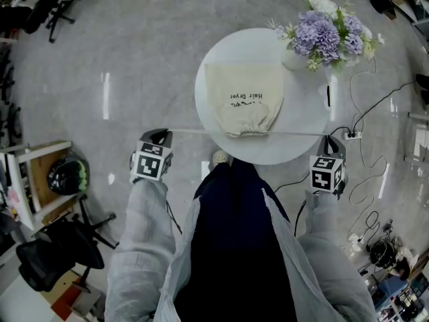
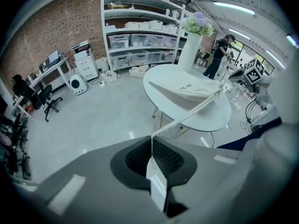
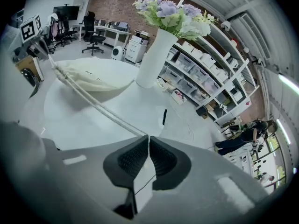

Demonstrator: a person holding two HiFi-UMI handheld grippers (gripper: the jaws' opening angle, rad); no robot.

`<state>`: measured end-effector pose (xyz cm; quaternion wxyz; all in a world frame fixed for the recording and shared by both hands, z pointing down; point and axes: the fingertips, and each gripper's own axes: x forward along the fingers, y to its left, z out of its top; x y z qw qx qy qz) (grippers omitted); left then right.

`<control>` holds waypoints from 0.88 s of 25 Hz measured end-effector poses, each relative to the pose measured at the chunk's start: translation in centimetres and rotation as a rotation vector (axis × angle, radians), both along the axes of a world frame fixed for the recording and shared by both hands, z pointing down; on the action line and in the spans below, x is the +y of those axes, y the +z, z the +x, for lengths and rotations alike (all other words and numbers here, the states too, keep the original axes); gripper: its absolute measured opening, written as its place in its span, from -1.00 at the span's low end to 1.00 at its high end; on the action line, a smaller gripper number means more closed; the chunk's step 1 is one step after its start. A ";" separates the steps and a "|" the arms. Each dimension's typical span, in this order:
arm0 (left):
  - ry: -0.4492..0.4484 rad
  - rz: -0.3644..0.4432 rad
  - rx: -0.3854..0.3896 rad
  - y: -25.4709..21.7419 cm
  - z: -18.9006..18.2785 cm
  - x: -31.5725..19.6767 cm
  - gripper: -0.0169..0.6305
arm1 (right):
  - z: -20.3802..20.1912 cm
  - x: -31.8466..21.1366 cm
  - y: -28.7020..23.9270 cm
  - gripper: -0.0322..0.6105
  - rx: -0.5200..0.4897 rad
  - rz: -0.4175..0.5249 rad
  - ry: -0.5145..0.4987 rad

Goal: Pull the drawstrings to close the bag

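A cream drawstring bag point(image 1: 242, 98) with black print lies on the round white table point(image 1: 305, 113), its mouth gathered tight at the near edge. White drawstrings point(image 1: 194, 131) run taut from the mouth out to both sides. My left gripper point(image 1: 159, 138) is shut on the left string end, off the table's left edge. My right gripper point(image 1: 330, 143) is shut on the right string end at the table's right edge. In the left gripper view the string point(image 2: 187, 115) runs from the jaws to the bag point(image 2: 187, 88). In the right gripper view the string point(image 3: 96, 105) leads to the bag point(image 3: 93, 78).
A white vase of purple flowers point(image 1: 326, 32) stands at the table's far right, with a black pen point(image 1: 328, 96) beside it. Cables and a power strip point(image 1: 352, 135) lie on the floor to the right. Chairs and a shelf with a helmet point(image 1: 66, 175) stand at left.
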<state>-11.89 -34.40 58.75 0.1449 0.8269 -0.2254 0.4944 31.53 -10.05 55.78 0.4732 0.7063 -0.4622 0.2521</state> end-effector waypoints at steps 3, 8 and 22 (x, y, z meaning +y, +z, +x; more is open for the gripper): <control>-0.006 0.013 0.021 -0.5 0.4 0.4 -0.86 | -0.4 0.1 -0.1 -0.85 -0.076 0.067 0.048; -0.060 0.038 0.134 -2.2 1.3 0.6 -0.86 | -0.8 0.2 -0.8 -0.84 -0.168 0.191 0.121; -0.180 -0.064 0.466 -6.5 6.0 4.0 -0.86 | -7.7 -3.2 -4.6 -0.84 -0.437 0.449 0.096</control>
